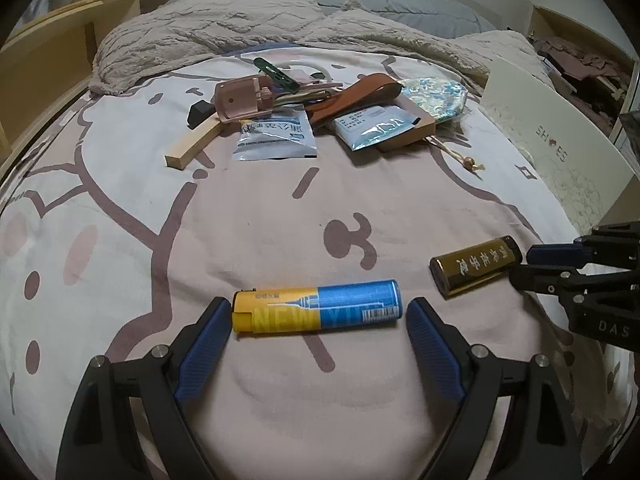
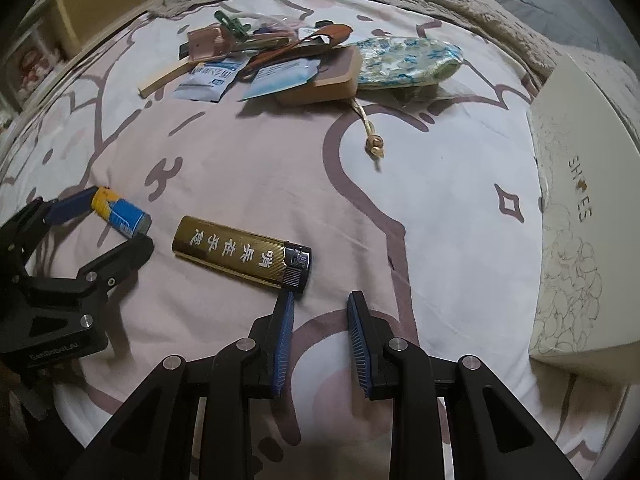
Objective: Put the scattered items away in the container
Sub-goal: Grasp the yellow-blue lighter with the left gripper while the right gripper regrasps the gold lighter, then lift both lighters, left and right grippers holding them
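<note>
A yellow and blue lighter lies flat on the bed between the tips of my open left gripper; the pads stand just off its two ends. It also shows in the right wrist view. A gold lighter lies to its right, also seen in the left wrist view. My right gripper is open and empty, with its left fingertip at the gold lighter's black cap. A white shoe box stands at the right, shown too in the left wrist view.
A pile of small items lies at the far middle of the bed: a pink clip, a wooden block, foil sachets, a brown strap, a floral pouch. A beige blanket lies behind. A wooden bed frame runs along the left.
</note>
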Demonstrator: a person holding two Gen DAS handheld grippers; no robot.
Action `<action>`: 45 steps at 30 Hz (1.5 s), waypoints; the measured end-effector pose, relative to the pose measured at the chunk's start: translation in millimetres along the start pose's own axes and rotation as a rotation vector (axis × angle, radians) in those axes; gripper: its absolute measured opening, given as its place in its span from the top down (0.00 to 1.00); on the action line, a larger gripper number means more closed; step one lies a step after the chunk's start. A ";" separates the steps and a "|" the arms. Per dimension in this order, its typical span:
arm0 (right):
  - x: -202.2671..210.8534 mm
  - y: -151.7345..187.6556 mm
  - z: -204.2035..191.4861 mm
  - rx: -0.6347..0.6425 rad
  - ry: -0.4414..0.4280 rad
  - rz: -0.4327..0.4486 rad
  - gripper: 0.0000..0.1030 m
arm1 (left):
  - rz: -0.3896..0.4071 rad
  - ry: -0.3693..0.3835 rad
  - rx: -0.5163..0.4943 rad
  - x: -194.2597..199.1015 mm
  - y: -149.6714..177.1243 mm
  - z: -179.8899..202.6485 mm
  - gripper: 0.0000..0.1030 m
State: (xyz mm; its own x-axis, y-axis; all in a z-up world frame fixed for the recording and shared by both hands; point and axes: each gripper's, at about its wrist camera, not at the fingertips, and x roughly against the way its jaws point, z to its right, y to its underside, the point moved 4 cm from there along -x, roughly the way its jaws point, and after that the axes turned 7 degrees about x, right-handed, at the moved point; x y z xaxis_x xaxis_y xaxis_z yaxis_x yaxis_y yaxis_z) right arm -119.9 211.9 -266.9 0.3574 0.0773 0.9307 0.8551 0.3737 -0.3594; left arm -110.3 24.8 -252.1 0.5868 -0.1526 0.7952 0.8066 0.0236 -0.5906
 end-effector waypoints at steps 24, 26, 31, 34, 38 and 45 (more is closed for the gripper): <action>-6.2 -10.9 -17.5 -0.069 -0.063 -0.035 0.14 | 0.031 -0.071 -0.007 17.4 -0.4 -56.1 0.21; -7.5 -13.9 -18.7 -0.081 -0.072 -0.035 0.12 | 0.036 -0.092 -0.016 18.7 -1.1 -62.5 0.21; -8.9 -23.5 -24.8 -0.114 -0.101 -0.031 0.11 | 0.037 -0.133 0.013 20.1 -2.5 -85.7 0.21; -12.2 -27.7 -28.6 -0.137 -0.112 -0.035 0.08 | 0.039 -0.151 0.035 19.4 -2.9 -99.8 0.21; -15.8 -27.3 -31.0 -0.184 -0.102 -0.040 0.05 | 0.049 -0.154 0.043 17.7 -1.5 -102.4 0.21; -25.6 -33.8 -25.5 -0.301 -0.078 -0.040 0.02 | 0.071 -0.171 0.025 13.8 1.0 -99.6 0.21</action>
State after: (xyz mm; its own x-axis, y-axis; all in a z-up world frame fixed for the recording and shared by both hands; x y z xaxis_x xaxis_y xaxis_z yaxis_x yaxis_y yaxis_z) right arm -148.4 173.7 -280.3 0.3009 0.1431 0.9429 0.9450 0.0884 -0.3150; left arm -108.5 -75.7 -255.3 0.6442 0.0209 0.7646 0.7629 0.0533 -0.6443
